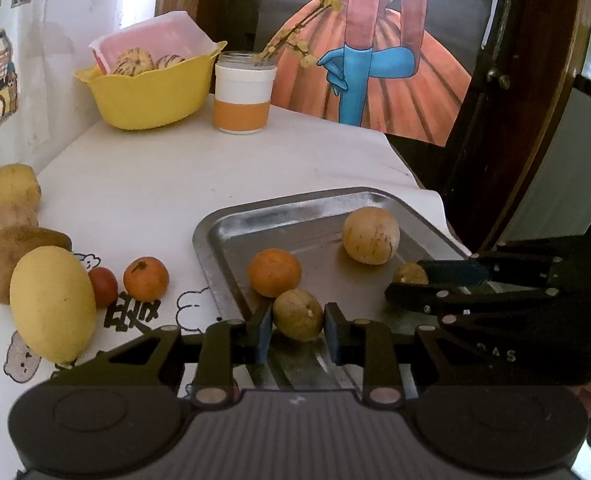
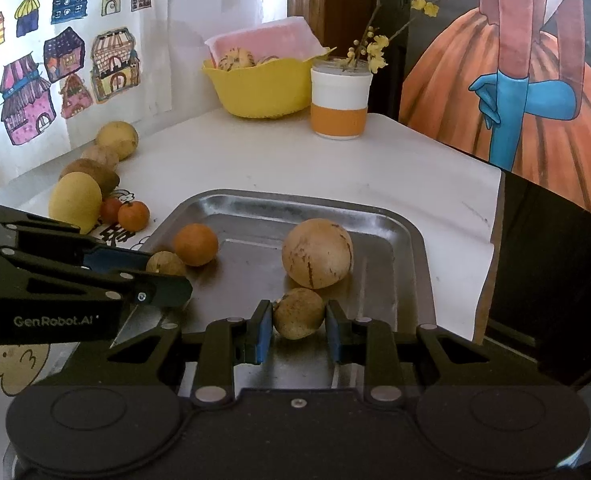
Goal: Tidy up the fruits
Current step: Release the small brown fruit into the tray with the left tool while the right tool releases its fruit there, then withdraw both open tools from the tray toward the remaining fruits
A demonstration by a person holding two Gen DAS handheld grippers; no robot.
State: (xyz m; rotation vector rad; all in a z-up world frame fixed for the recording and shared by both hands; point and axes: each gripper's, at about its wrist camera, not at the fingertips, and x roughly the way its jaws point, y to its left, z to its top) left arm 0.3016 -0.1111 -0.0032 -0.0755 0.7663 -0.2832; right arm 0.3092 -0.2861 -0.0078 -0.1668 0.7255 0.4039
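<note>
A metal tray (image 1: 295, 200) (image 2: 295, 196) lies on the white table. On it rest an orange (image 1: 274, 272) (image 2: 195, 245) and a large tan round fruit (image 1: 370, 235) (image 2: 317, 253). My left gripper (image 1: 298, 326) (image 2: 167, 274) is shut on a small brown-green fruit (image 1: 297, 312) (image 2: 163, 264) low over the tray, beside the orange. My right gripper (image 2: 299, 326) (image 1: 405, 280) is shut on a second small brown fruit (image 2: 298, 312) (image 1: 410, 274), just in front of the large tan fruit. I cannot tell whether either small fruit touches the tray.
Left of the tray lie a yellow mango (image 1: 51, 304), a small red fruit (image 1: 103, 286), a small orange (image 1: 145, 279) and brown tubers (image 1: 15, 256). At the back stand a yellow bowl (image 1: 151, 92) with striped fruits and a jar (image 1: 242, 92) holding a twig. The table edge drops off on the right.
</note>
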